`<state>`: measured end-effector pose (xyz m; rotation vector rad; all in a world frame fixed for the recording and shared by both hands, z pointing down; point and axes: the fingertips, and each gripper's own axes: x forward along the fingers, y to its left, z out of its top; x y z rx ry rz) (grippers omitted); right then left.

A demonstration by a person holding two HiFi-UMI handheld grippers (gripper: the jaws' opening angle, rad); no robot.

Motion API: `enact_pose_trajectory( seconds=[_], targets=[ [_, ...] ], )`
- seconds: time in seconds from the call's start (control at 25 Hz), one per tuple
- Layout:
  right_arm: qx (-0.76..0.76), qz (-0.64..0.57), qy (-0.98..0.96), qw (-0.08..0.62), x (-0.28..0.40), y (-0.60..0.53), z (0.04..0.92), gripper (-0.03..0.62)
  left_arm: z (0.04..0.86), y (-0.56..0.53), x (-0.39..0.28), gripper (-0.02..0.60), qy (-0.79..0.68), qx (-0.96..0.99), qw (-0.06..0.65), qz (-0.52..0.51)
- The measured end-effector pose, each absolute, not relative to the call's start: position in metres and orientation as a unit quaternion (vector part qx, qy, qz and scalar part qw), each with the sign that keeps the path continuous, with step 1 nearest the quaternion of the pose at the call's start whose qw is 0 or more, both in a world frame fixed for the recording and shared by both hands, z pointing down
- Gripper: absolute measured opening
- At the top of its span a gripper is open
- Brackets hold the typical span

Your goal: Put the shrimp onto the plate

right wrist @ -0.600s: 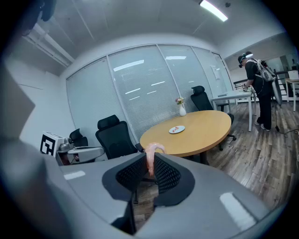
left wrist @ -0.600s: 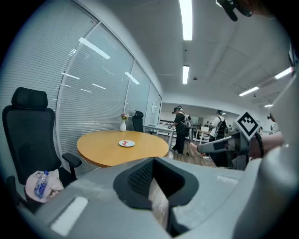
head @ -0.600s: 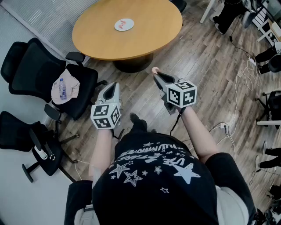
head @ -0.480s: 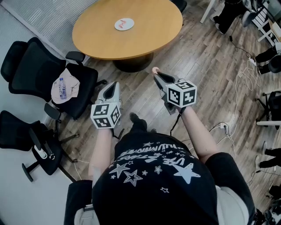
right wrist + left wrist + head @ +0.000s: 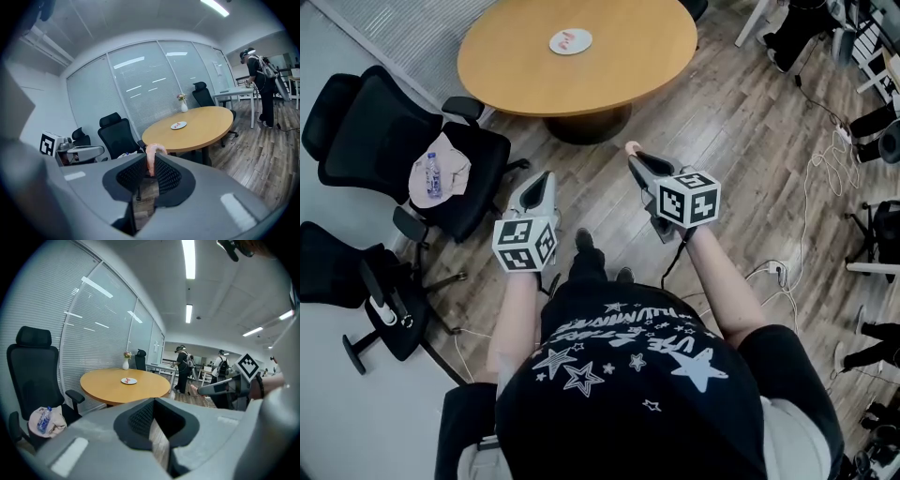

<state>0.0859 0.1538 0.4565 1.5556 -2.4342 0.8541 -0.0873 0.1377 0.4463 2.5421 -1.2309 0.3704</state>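
A pink shrimp (image 5: 630, 147) sticks up from the tip of my right gripper (image 5: 634, 159), which is shut on it. In the right gripper view the shrimp (image 5: 151, 158) stands pinched between the ribbed pads, curling over their top. A white plate (image 5: 570, 40) with something small and red-pink on it lies on the round wooden table (image 5: 581, 89) ahead, well beyond both grippers. The plate (image 5: 178, 125) also shows far off in the right gripper view. My left gripper (image 5: 546, 178) hangs over the wood floor to the left, shut, with nothing in it.
Black office chairs (image 5: 380, 141) stand at the left; one seat holds a cloth and a water bottle (image 5: 434, 183). Cables (image 5: 825, 164) trail over the floor at the right. A small vase (image 5: 183, 104) stands on the table's far side. People (image 5: 183, 365) stand in the background.
The table and plate sit slightly higher in the head view, and the person's feet have shifted. Both grippers keep their places, and the shrimp stays in the right one.
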Motion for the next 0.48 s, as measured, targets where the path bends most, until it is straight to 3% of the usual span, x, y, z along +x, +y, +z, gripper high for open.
enact_pose_trajectory(
  seconds=[0.48],
  targets=[
    [0.563, 0.29, -0.772, 0.055, 0.107, 0.124, 0.459, 0.055, 0.456, 0.093, -0.089, 0.002, -0.411, 0.889, 0.158, 0.128]
  ],
)
